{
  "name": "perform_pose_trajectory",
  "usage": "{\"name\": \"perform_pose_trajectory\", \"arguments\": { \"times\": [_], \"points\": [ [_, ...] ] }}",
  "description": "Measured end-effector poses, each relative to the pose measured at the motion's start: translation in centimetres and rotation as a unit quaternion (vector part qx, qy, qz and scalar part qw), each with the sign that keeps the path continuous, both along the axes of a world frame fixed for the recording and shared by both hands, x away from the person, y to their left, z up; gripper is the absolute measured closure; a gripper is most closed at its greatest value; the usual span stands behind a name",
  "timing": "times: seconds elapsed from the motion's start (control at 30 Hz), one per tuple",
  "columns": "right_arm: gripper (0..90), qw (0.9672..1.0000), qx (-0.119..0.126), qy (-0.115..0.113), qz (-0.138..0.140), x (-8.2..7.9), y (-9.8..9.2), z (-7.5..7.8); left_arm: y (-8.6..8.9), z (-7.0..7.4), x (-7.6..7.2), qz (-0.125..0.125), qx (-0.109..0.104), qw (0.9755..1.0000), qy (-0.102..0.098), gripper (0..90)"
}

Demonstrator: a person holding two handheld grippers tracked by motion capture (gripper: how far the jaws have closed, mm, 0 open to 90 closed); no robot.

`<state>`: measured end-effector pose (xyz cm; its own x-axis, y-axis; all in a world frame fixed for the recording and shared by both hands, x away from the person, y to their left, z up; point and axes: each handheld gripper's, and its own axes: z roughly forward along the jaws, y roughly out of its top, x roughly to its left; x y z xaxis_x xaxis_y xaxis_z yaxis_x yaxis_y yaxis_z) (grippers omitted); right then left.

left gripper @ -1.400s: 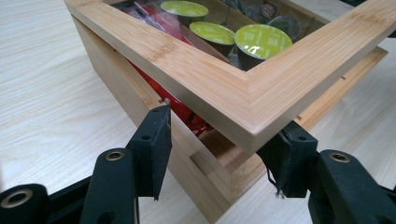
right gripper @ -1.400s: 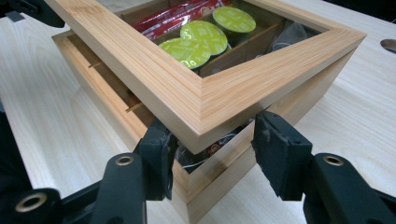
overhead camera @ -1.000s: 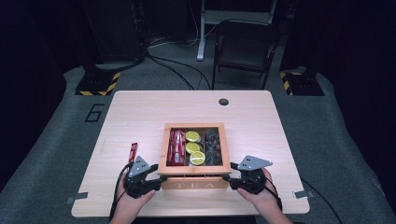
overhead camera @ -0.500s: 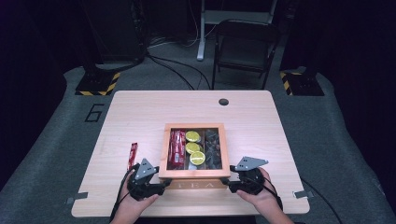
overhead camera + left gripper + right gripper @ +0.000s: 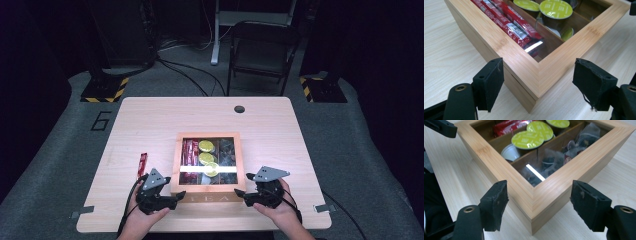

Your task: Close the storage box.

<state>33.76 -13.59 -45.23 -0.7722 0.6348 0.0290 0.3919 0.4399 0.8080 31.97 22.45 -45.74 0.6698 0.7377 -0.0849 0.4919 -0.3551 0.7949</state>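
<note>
From the high view we see a wooden tea box (image 5: 207, 162) on the near half of the table (image 5: 150, 120), its glass lid shut. Our left gripper (image 5: 177, 196) sits at the box's near left corner and our right gripper (image 5: 246, 196) at its near right corner, each held in a hand. A red sachet (image 5: 143, 163) lies on the table left of the box (well apart from it).

In the left gripper view, our jaws are spread wide, one on each side of the box's corner and not touching it. Under the glass lie red sachets (image 5: 509, 23) and green-topped capsules (image 5: 555, 10).

In the right gripper view, the jaws likewise stand apart around the box's other corner. Dark tea bags (image 5: 564, 155) fill the compartment right of the capsules (image 5: 527, 139).
</note>
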Motion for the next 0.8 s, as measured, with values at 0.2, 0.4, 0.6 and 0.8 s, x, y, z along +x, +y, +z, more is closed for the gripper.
{"name": "perform_pose_trajectory", "arguments": {
  "times": [0.2,0.4,0.6,0.8],
  "points": [
    [32.2,0.9997,0.007,-0.019,-0.012,-0.1,-0.2,0.8,0.8,0.7,0.2,0.008,-0.017,0.9998,-0.001,27.6],
    [32.5,0.999,0.033,-0.007,-0.028,0.6,-0.8,1.2,1.7,1.0,0.5,0.022,-0.027,0.9994,-0.001,29.3],
    [33.5,0.9981,0.032,-0.022,-0.048,0.8,-1.5,1.3,2.7,1.2,1.1,0.043,-0.045,0.9981,-0.001,29.4],
    [34.4,0.9965,0.033,-0.022,-0.074,1.4,-2.8,0.9,3.6,0.9,1.8,0.062,-0.041,0.9972,-0.003,29.0]
  ]
}}
